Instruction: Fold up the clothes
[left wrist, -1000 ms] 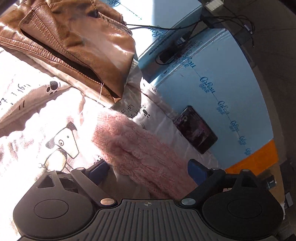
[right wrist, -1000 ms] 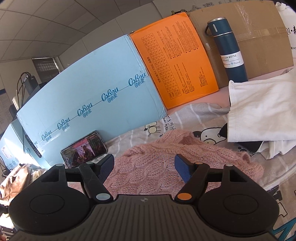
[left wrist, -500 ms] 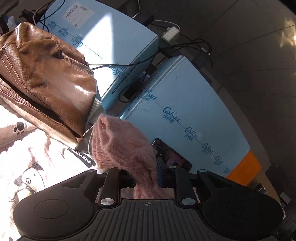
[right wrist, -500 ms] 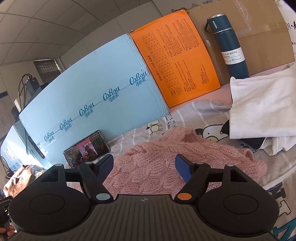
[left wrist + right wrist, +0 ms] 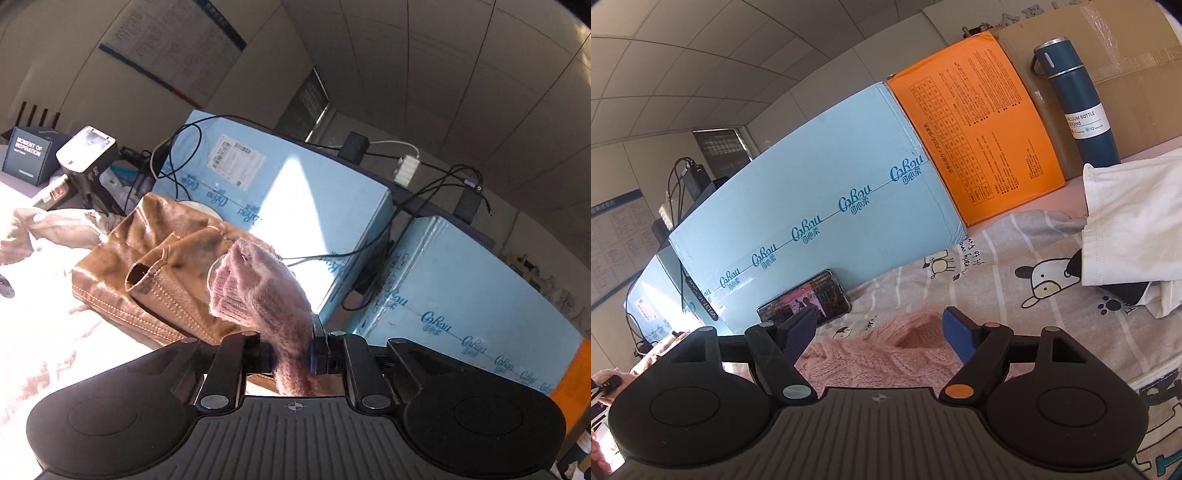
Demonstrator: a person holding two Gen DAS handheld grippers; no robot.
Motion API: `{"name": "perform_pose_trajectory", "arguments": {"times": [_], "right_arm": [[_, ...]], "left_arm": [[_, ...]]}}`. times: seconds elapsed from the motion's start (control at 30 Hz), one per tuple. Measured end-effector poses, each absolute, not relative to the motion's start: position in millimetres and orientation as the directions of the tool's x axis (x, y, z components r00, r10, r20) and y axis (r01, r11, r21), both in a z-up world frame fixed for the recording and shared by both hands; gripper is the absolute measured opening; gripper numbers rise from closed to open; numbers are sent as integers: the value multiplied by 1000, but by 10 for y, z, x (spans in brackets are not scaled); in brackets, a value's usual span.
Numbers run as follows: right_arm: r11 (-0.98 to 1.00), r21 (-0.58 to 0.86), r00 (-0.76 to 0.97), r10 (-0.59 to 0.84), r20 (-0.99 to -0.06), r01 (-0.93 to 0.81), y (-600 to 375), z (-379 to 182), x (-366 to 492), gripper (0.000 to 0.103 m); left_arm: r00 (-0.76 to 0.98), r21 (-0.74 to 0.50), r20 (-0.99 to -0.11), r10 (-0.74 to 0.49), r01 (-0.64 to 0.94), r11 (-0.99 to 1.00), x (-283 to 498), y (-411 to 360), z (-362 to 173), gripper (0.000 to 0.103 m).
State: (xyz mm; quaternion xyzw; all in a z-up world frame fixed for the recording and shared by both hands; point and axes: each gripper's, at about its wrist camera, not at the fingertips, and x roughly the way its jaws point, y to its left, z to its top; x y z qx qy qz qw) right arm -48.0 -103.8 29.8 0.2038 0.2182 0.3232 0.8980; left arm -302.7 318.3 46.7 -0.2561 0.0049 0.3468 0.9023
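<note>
A pink knitted sweater [image 5: 871, 362] lies on the cartoon-print sheet [image 5: 997, 266], just under my right gripper [image 5: 879, 328]. That gripper is open, its blue pads apart above the knit and pressing on nothing. In the left wrist view my left gripper [image 5: 291, 354] is shut on the sweater's sleeve [image 5: 258, 291]. The cuff end sticks up and forward past the fingers, lifted off the sheet. A brown leather jacket [image 5: 155, 266] lies right behind the raised sleeve.
Light-blue cartons [image 5: 812, 206] and an orange box [image 5: 979, 140] wall the far side, with a phone [image 5: 805, 301] leaning on them. A white garment [image 5: 1134, 214] and a blue vacuum bottle [image 5: 1078, 99] sit at the right. Cables and chargers [image 5: 406, 173] top the cartons.
My left gripper closed on the pink sleeve, then rose and tilted up with it. The right gripper stayed put, and less of the sweater now shows ahead of it.
</note>
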Motion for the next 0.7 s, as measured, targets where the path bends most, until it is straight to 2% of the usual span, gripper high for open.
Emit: {"name": "perform_pose_trajectory", "arguments": {"times": [0.13,0.3,0.43,0.5,0.53,0.57,0.6,0.63,0.67,0.7], "right_arm": [[692,485,667,698,-260,-535,-960,314,-526,74],[691,480,662,701,-265,-540,-949,308,-530,74],[686,479,654,708,-267,-548,-943,309,-535,74],[683,476,648,713,-268,-555,-930,308,-544,75],[681,475,645,716,-269,-558,-924,308,-547,75],[679,474,641,718,-270,-561,-918,307,-550,75],[677,472,638,721,-271,-565,-912,308,-552,75],[676,469,635,723,-272,-568,-906,307,-554,75],[675,467,633,724,-273,-571,-899,307,-559,75],[675,464,632,726,-273,-574,-892,307,-563,75]], "left_arm": [[795,-415,-189,576,-597,687,-2896,3013,417,14],[886,-322,-164,434,-464,825,-2505,2571,480,14],[923,-240,-186,338,-376,895,-2258,2237,440,16],[936,-226,-208,285,-329,917,-2165,2117,401,21],[941,-226,-219,257,-305,925,-2128,2069,380,30],[946,-226,-230,229,-281,933,-2091,2022,359,45],[951,-228,-236,200,-254,940,-2057,1977,333,53],[953,-222,-244,180,-236,946,-2021,1933,303,69],[950,-203,-265,168,-225,953,-1970,1894,264,76],[946,-188,-286,154,-213,959,-1923,1860,227,76]]}}
